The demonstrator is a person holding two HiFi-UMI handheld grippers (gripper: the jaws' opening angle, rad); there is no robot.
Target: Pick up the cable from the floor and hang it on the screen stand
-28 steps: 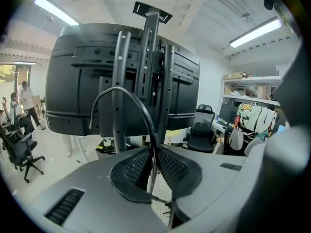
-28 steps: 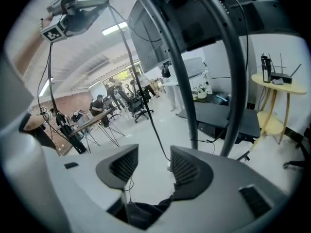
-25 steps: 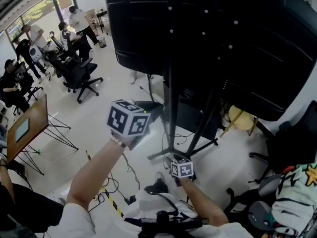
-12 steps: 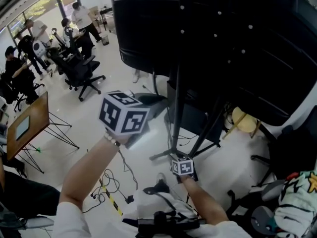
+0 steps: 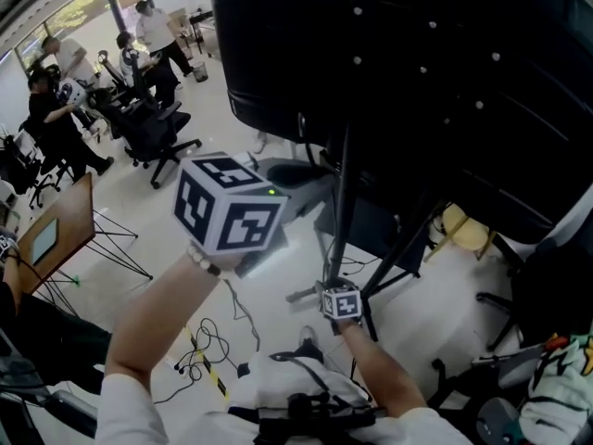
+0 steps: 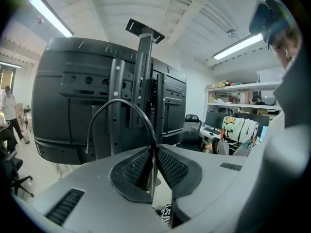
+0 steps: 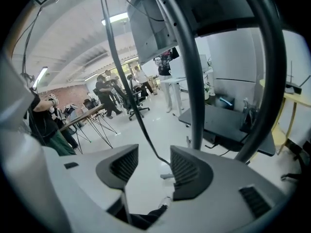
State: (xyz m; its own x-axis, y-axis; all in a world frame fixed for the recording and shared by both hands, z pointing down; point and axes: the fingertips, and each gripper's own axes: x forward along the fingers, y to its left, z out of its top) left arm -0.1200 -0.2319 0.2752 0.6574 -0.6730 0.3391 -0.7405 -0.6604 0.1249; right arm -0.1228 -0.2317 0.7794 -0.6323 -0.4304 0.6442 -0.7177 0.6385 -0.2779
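My left gripper (image 6: 154,166) is shut on a thin dark cable (image 6: 121,102). The cable arches up out of the pinched pads and curls down to the left. In front of it rises the screen stand's black column (image 6: 143,81), with the screen's dark back (image 6: 68,106) behind. In the head view the left gripper's marker cube (image 5: 227,213) is raised beside the stand's pole (image 5: 341,202), and the cable (image 5: 239,309) trails down below that hand. My right gripper (image 7: 153,166) is open low by the stand's legs (image 7: 192,81). The cable (image 7: 127,91) runs down between its jaws, close to the right pad (image 7: 187,171).
Several people and black office chairs (image 5: 148,137) are at the back left. A wooden table on thin black legs (image 5: 46,235) stands at the left. A yellow stool (image 5: 463,230) sits right of the stand. Loose cables and black-yellow tape (image 5: 206,371) lie on the floor.
The left gripper has risen with the cable, so its cube now looks larger in the head view. The right gripper has shifted a little nearer the stand's pole.
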